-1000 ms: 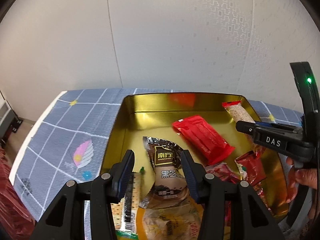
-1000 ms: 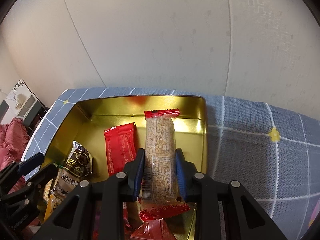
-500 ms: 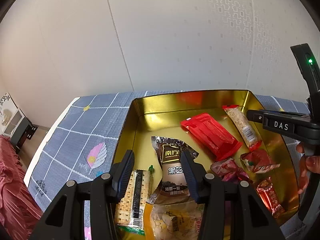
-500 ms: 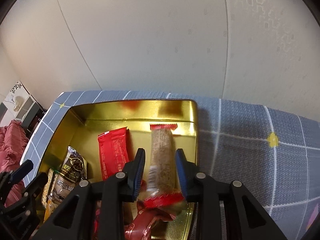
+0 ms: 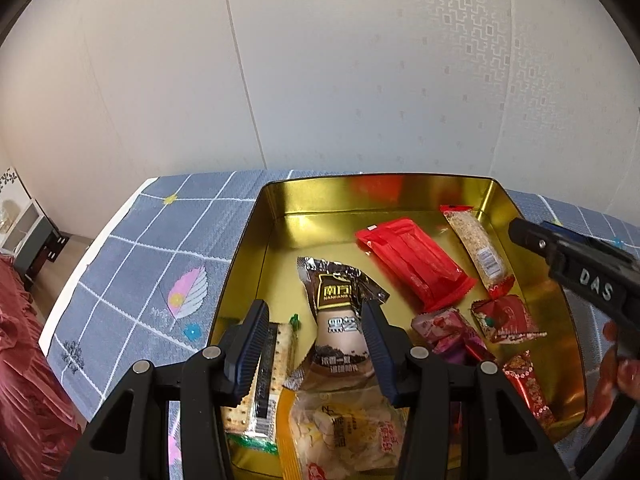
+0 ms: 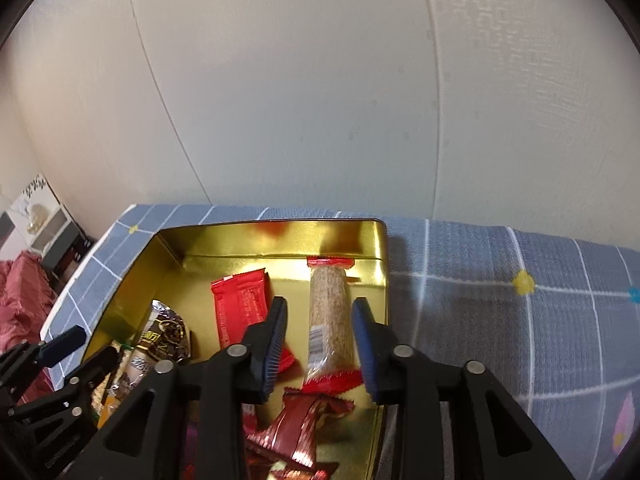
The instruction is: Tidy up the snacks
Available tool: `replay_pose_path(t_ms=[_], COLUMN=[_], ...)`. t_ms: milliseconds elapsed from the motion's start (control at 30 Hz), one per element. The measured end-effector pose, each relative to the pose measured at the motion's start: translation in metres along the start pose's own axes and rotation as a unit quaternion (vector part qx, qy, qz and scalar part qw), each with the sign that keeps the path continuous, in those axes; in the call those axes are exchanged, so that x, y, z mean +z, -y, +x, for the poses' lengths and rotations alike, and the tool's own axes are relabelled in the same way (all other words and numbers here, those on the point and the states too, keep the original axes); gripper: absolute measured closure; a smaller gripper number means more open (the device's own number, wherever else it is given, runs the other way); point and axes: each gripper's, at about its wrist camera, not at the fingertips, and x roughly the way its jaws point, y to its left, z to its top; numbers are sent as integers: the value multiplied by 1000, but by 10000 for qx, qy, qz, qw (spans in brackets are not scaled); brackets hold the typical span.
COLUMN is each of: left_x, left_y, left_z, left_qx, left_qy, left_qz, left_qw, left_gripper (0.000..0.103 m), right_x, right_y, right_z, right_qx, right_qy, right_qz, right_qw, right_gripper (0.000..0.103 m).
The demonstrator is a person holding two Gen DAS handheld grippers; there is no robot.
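Home bedrm: red bedding (image 5: 24, 344), tablecloth (image 5: 160, 248), wallpapered wall (image 5: 360, 80).

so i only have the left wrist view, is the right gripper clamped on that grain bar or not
Observer: No. The right gripper has its jaws open, with the grain bar lying between them on the floor of the gold tin.
Operator: bar touching either finger
Observer: No. A gap shows on each side between the bar and the blue fingers.
Operator: whats on the cloth right of the tin
Observer: The tablecloth shows a yellow flower print there; I see no snack on that part.
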Motion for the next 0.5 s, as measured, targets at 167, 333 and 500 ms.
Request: replay_pose_path(t_ms=[167,333,500], left_x=[-4,-13,-28], left_y=[-8,-19,-21], left_z=[-8,-23,-43], left_qx=[64,220,182], left_qy=[16,189,414], left_qz=[-100,-232,-172], left_qw=[9999,9993,9988], left_gripper=[54,54,54], right_x=[-14,-28,-46], right_y=[-12,-27,-34], right_z=[-18,-42,-61], right_qx=[-71,-259,-289], right_qy=[179,508,676], right_qz=[-94,-339,-356], right_qw=[9998,9978,9967], right_gripper=[50,23,0])
